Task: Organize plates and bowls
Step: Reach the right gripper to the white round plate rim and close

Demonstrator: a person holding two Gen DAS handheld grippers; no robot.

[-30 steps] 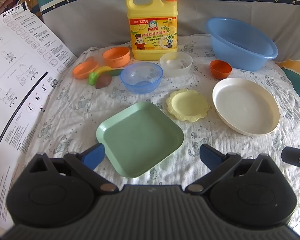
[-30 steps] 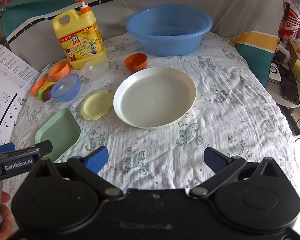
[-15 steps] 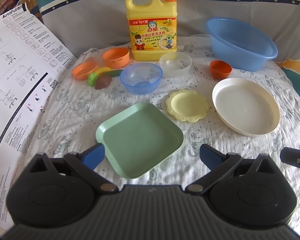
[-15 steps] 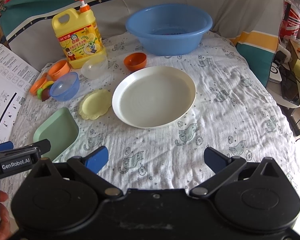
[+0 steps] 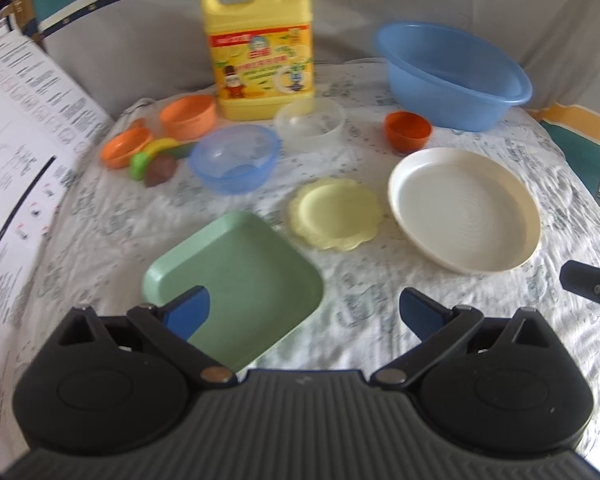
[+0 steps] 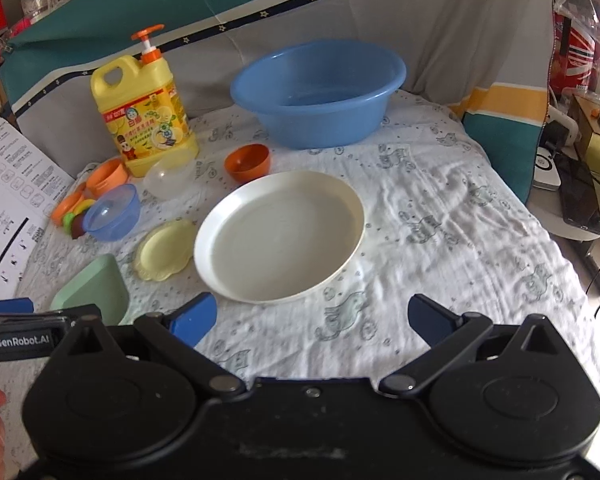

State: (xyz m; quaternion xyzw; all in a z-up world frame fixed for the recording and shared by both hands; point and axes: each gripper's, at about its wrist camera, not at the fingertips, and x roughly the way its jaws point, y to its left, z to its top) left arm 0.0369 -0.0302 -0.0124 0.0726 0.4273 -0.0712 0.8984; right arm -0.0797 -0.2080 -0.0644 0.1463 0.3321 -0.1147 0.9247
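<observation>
Two grippers, both with fingers spread apart and holding nothing. Left gripper [image 5: 305, 310] hangs low over the near edge of the green square plate [image 5: 236, 280]; its left finger overlaps that plate in view, contact unclear. Right gripper [image 6: 312, 316] hovers above the printed cloth [image 6: 440, 240], just short of the large white round plate [image 6: 278, 236]. Small yellow scalloped plate [image 5: 335, 213] lies between the green and white plates, apart from both. Behind it: blue translucent bowl [image 5: 235, 164], clear bowl [image 5: 309, 123], small orange bowl [image 5: 407, 130]. Blue basin [image 5: 452, 76] at back right, yellow detergent jug [image 5: 260, 44] at back centre. Left view is slightly blurred.
</observation>
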